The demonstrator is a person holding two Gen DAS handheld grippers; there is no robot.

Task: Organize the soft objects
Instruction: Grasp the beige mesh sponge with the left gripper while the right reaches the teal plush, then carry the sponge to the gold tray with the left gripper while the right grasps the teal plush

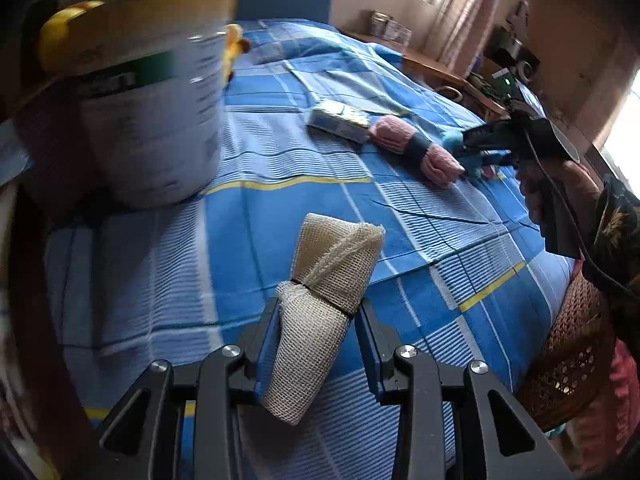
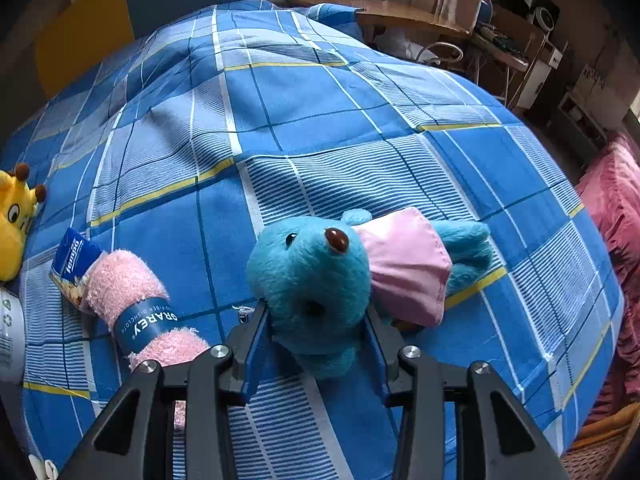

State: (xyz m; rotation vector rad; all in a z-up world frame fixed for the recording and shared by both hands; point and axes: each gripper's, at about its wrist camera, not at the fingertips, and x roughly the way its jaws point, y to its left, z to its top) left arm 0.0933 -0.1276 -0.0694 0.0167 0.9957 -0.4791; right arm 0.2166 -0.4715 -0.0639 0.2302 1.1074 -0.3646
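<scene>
My left gripper (image 1: pixel 319 304) is shut on a rolled beige mesh cloth (image 1: pixel 336 256) bound with a thin black band, held above the blue plaid bedsheet (image 1: pixel 280 152). My right gripper (image 2: pixel 316 308) is shut on the head of a blue plush toy (image 2: pixel 312 264) in a pink dress, both fingers pressing its sides as it lies on the sheet (image 2: pixel 320 120). The left wrist view shows that gripper (image 1: pixel 476 148) and plush (image 1: pixel 454 140) at the far right. A pink towel roll (image 2: pixel 128 292) with a dark blue label lies left of the plush.
A tissue pack (image 2: pixel 72 260) lies against the pink roll's far end. A yellow giraffe plush (image 2: pixel 12 216) sits at the bed's left edge. A large tin can (image 1: pixel 152 120) stands close on the left. A wicker basket (image 1: pixel 568 360) stands by the bed's right edge.
</scene>
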